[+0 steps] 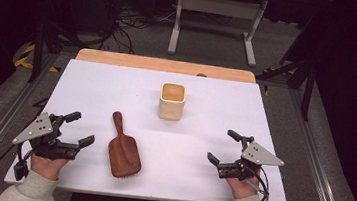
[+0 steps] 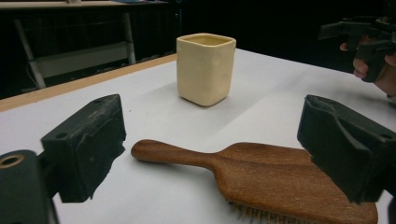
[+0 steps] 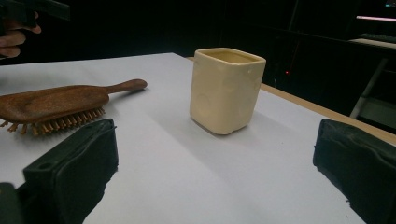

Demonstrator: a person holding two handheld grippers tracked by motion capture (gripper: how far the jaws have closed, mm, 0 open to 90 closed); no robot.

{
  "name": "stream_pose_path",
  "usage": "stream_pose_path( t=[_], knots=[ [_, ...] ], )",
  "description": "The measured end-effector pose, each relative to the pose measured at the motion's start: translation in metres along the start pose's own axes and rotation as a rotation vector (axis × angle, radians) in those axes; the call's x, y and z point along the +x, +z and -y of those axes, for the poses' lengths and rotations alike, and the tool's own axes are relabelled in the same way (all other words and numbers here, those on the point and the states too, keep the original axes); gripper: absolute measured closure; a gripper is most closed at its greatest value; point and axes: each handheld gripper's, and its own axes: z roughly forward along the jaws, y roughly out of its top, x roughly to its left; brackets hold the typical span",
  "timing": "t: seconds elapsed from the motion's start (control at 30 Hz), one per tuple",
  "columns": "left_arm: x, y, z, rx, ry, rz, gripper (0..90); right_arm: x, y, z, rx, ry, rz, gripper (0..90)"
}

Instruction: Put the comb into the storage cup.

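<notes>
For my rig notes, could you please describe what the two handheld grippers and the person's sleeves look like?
The left gripper and the right gripper are both black, each with two blocky jaws, a grey three-cornered plate with small holes on top, and a dark cable trailing back. The sleeves are light grey knit with ribbed cuffs.

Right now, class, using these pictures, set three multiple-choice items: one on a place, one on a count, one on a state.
1. Where does the wooden hairbrush lie?
A. inside the cup
B. on the table, bristles down
C. on the floor

2. How many cups stand on the table?
A. one
B. two
C. three

3. How do the left gripper's jaws stand?
A. shut on the brush
B. shut on the cup
C. open, holding nothing

Key: B, its wooden back faces up; A, a single cream cup; C, the jaws stand apart with nothing touching them.
</notes>
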Motion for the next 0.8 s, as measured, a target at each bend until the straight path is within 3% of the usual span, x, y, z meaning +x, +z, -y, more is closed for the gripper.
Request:
stream_pose_path(
  t=[0.1, 0.13, 0.23, 0.27, 0.33, 0.37, 0.4, 0.47, 0.53, 0.8],
  knots=[
    [0.0, 0.003, -0.006, 0.009, 0.022, 0.014, 17.2, 0.0, -0.001, 0.0, 0.002, -0.001, -0.001, 0.5],
    [0.0, 0.005, -0.012, 0.017, 0.043, 0.036, 21.0, 0.0, -0.001, 0.0, 0.003, -0.002, -0.001, 0.5],
    [-0.001, 0.009, -0.018, 0.034, 0.047, 0.058, 28.9, 0.0, 0.0, 0.0, 0.002, 0.001, -0.002, 0.5],
    [0.001, 0.012, -0.023, 0.046, 0.072, 0.079, 33.1, 0.0, 0.0, 0.0, 0.002, 0.0, -0.003, 0.5],
    [0.0, 0.017, -0.029, 0.086, 0.079, 0.086, 46.3, 0.0, 0.0, 0.0, 0.003, 0.002, -0.004, 0.5],
    [-0.001, 0.023, -0.034, 0.12, 0.092, 0.091, 62.4, 0.0, 0.0, 0.0, 0.004, 0.004, -0.007, 0.5],
    [-0.001, 0.027, -0.037, 0.139, 0.119, 0.091, 66.7, 0.0, 0.0, 0.0, 0.004, 0.004, -0.008, 0.5],
    [-0.002, 0.033, -0.041, 0.164, 0.135, 0.1, 81.6, 0.0, 0.0, 0.001, 0.005, 0.003, -0.01, 0.5],
    [-0.001, 0.036, -0.043, 0.174, 0.14, 0.106, 89.6, 0.0, 0.0, 0.001, 0.005, 0.003, -0.012, 0.5],
    [0.011, 0.06, -0.056, 0.269, 0.149, 0.14, 89.8, 0.0, -0.001, 0.001, 0.006, 0.006, -0.015, 0.5]
  ],
)
